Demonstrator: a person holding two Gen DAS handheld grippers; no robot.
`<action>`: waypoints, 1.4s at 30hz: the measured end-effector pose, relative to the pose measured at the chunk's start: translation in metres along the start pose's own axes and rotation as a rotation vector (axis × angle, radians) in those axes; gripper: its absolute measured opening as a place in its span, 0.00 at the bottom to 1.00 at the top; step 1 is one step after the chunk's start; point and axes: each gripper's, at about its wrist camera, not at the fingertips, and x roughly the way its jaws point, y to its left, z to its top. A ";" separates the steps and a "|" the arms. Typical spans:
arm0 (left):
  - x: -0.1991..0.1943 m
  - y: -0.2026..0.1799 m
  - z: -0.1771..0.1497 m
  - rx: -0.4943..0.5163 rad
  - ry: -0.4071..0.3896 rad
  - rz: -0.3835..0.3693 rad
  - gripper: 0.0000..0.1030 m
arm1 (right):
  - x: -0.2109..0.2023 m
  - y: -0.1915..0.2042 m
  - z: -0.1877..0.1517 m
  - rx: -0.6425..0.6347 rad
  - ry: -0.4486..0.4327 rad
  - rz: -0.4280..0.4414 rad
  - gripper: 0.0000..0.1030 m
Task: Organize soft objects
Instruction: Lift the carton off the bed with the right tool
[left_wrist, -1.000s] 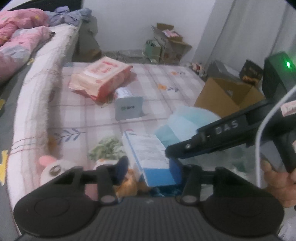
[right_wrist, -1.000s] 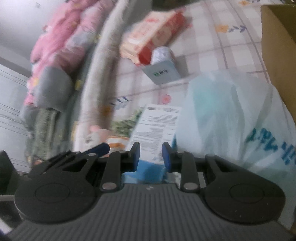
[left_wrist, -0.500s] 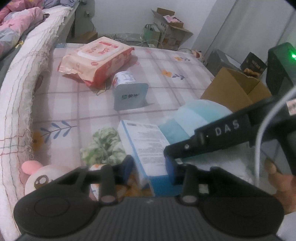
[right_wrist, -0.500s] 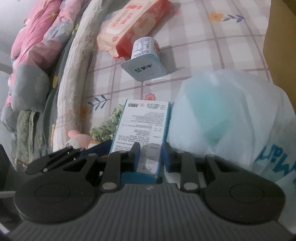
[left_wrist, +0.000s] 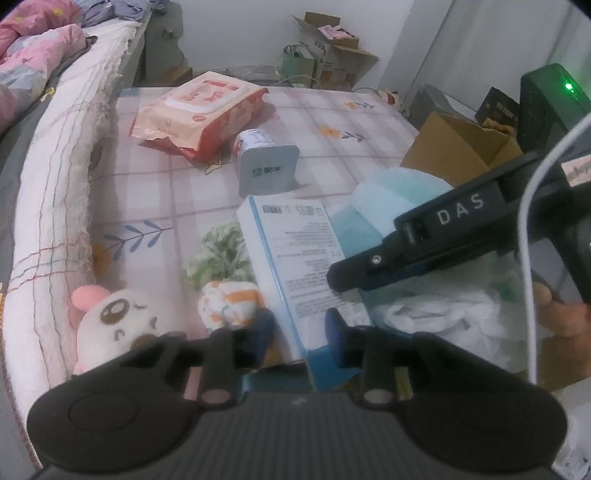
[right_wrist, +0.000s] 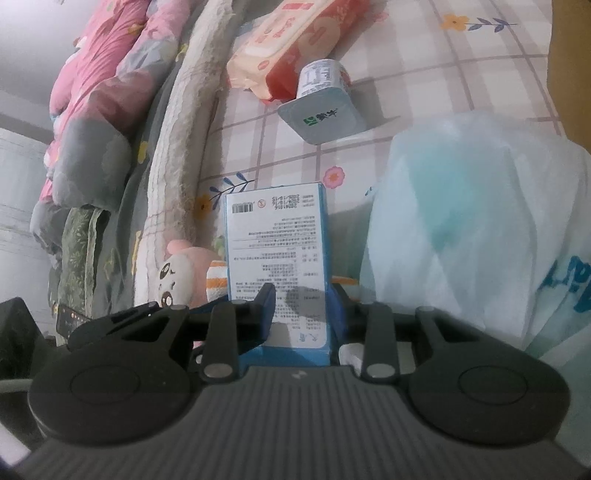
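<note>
A blue-and-white box (right_wrist: 277, 266) is held low in the frame's centre between the fingers of the right gripper (right_wrist: 301, 310), whose jaws have just been opening. The same box is straddled by the closing left gripper (left_wrist: 297, 328); whether it is pinched cannot be told. A plush toy (left_wrist: 114, 317) is seen at lower left on the checked mat (left_wrist: 147, 192).

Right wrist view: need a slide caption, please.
Right gripper straddling a blue-and-white box beside a white plastic bag on checked bedding.

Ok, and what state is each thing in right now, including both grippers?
carton: tilted up, between both grippers' fingers.
left gripper: just been closing, pads on the carton.
right gripper: just been opening, carton between, contact unclear.
wipes pack: lying flat, lid shut.
yogurt cup: on its side, lid on.
plastic bag: stuffed full.
cardboard box: flaps open.
plush toy: lying down.
</note>
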 end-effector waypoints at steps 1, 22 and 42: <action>0.001 0.001 0.000 -0.003 0.001 0.001 0.32 | 0.001 0.000 0.000 0.003 -0.001 0.000 0.31; -0.021 -0.028 -0.009 0.025 -0.018 0.024 0.08 | -0.015 0.042 -0.018 -0.096 -0.017 0.136 0.27; -0.017 -0.005 -0.005 -0.079 -0.050 -0.019 0.41 | -0.002 0.019 -0.004 -0.061 -0.043 -0.031 0.44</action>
